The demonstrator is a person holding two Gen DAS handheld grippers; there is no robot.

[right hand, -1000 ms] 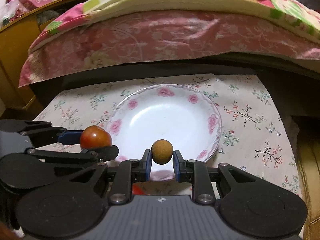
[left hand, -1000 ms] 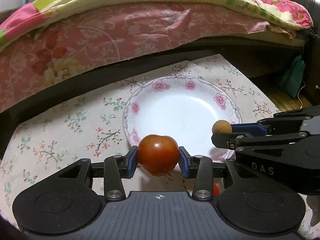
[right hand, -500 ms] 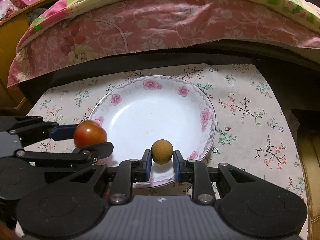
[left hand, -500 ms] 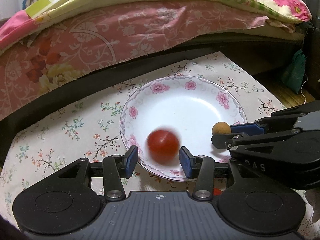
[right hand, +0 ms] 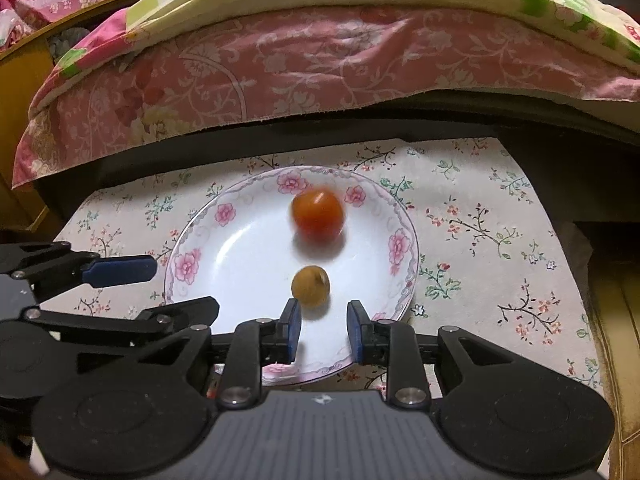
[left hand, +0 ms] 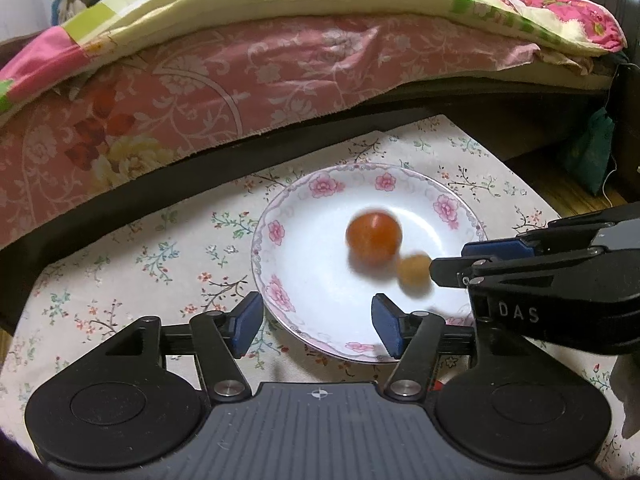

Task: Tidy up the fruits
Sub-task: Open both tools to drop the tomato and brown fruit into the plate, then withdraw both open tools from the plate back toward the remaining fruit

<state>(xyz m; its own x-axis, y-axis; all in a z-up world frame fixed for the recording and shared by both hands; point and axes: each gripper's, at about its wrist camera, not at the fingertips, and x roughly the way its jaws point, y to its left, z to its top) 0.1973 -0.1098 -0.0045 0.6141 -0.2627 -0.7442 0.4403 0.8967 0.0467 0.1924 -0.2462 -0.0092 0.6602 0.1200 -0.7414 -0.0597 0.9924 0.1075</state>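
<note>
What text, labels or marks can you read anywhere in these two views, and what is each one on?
"DAS": pale capitals on the black body of the right gripper, seen from the left wrist view.
A small cross-in-circle mark, not lettering, is on the grey ribbed housing of the left gripper.
The matching mark on the right wrist view's housing is too blurred to make out.
The plate and the floral cloth carry flower patterns only, no writing.

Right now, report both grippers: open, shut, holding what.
Left gripper: jaws opening, empty; tomato loose in the plate.
Right gripper: jaws opening, empty; small brown fruit loose in the plate.
</note>
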